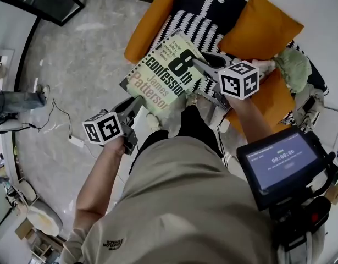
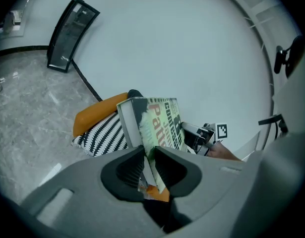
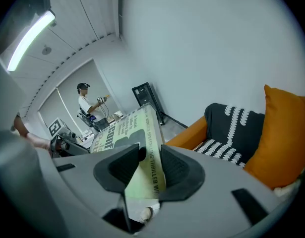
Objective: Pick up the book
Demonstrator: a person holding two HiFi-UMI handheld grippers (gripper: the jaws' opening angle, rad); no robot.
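Bright, even light – ceiling tube lamp glows; gripper views fisheye-warped, corners black.

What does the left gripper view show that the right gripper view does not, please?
Only the left gripper view shows the marble floor and a dark framed panel by the wall. Only the right gripper view shows a ceiling light and a distant person. Both show the book, clamped between that view's own jaws.
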